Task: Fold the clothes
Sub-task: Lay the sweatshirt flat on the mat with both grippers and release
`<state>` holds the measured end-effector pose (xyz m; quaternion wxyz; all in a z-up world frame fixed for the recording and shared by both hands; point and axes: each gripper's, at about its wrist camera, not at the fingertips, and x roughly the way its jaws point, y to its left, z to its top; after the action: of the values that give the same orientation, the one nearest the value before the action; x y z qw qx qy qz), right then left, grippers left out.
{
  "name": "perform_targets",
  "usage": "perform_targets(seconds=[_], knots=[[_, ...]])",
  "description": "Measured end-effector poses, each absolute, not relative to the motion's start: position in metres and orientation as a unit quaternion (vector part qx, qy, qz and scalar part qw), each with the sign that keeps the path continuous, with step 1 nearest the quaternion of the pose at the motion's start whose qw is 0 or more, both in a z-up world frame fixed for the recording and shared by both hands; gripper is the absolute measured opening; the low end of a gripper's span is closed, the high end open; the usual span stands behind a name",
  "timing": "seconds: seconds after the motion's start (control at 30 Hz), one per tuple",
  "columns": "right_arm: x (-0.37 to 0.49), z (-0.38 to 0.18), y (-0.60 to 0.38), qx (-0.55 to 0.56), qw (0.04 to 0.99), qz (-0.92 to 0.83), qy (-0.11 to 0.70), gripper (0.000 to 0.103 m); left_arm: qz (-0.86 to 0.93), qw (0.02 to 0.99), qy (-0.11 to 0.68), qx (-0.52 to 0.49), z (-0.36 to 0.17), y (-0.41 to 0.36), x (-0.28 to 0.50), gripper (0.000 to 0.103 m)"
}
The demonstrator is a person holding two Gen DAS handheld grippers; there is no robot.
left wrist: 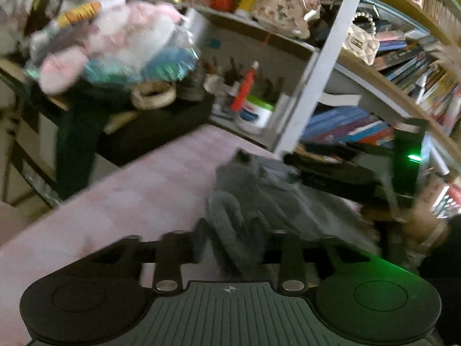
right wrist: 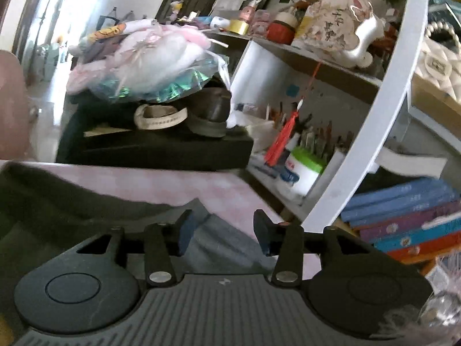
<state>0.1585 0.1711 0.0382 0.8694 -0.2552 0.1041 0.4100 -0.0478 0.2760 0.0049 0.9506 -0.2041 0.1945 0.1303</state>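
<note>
The left gripper (left wrist: 229, 236) stands open with a bunched grey garment (left wrist: 259, 196) lying between its fingers on the pink tabletop (left wrist: 129, 196). The right gripper (right wrist: 220, 227) is also parted, low over grey cloth (right wrist: 219, 239); shelves (right wrist: 360, 132) stand far right.

One grey garment (left wrist: 259, 196) lower centre on one pink surface (left wrist: 138, 190). Two grippers, left (left wrist: 229, 235), right (right wrist: 222, 225).
</note>
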Motion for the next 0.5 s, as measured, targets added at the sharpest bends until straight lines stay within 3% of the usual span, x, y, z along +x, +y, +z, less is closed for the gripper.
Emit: perform_targets(seconds=[0.03,0.2,0.27,0.5], knots=[[0.156,0.043,0.16,-0.245,0.872,0.41,0.11,0.042,0.138,0.952,0.186,-0.201,0.008,0.276,-0.052,0.055],[0.132,0.074,0.077,-0.134,0.892,0.405,0.147,0.052,0.136,0.959,0.156,-0.196,0.024,0.271,-0.067,0.057],[0.116,0.079,0.037,-0.097,0.898,0.399,0.16,0.053,0.124,0.962,0.154,-0.186,0.027,0.263,-0.066,0.063],[0.051,0.047,-0.08,-0.045,0.91,0.346,0.225,0.053,0.068,0.974,0.165,-0.138,0.029,0.226,-0.041,0.065]])
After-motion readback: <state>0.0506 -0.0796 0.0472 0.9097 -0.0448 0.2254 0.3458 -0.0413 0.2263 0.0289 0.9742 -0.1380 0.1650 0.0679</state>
